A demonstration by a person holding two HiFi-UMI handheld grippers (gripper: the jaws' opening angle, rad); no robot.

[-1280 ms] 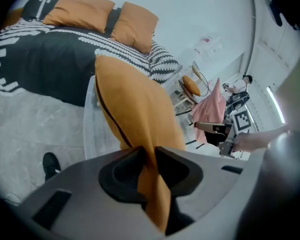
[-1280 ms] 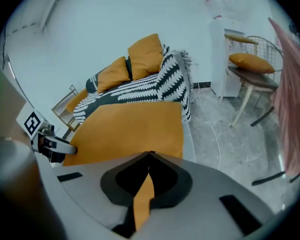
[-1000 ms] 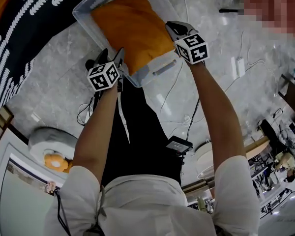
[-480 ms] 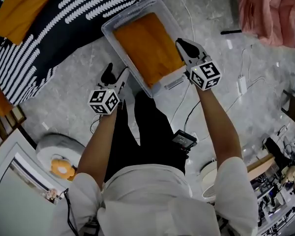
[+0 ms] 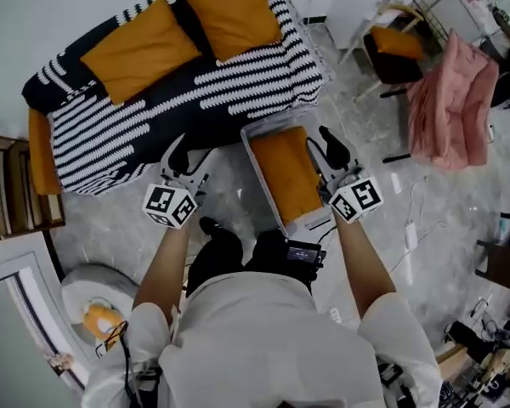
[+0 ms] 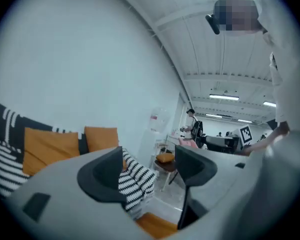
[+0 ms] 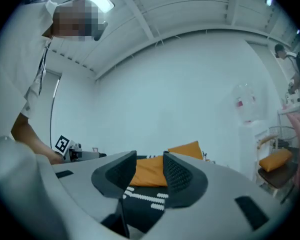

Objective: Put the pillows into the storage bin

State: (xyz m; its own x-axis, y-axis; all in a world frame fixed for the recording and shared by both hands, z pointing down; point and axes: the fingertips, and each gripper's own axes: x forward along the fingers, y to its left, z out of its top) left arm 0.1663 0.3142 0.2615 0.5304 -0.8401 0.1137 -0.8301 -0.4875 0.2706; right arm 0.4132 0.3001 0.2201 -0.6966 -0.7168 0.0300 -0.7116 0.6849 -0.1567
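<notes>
A person in a white shirt stands over a clear storage bin (image 5: 311,223) on the grey marble floor (image 5: 102,219). Both bare forearms are stretched forward and slightly spread, with a gripper in each hand. The left gripper (image 5: 187,158) hovers over the floor, apart from the bin's left wall, its jaws spread wide and holding nothing. The right gripper (image 5: 323,147) hangs just beside the bin's right rim, its jaws opening with nothing between them. One orange pillow (image 5: 287,172) lies flat inside the bin (it fills most of it). A second pillow (image 5: 140,51) and a third pillow (image 5: 229,7) rest on the black-and-white striped sofa (image 5: 238,75) beyond, well apart from both grippers.
</notes>
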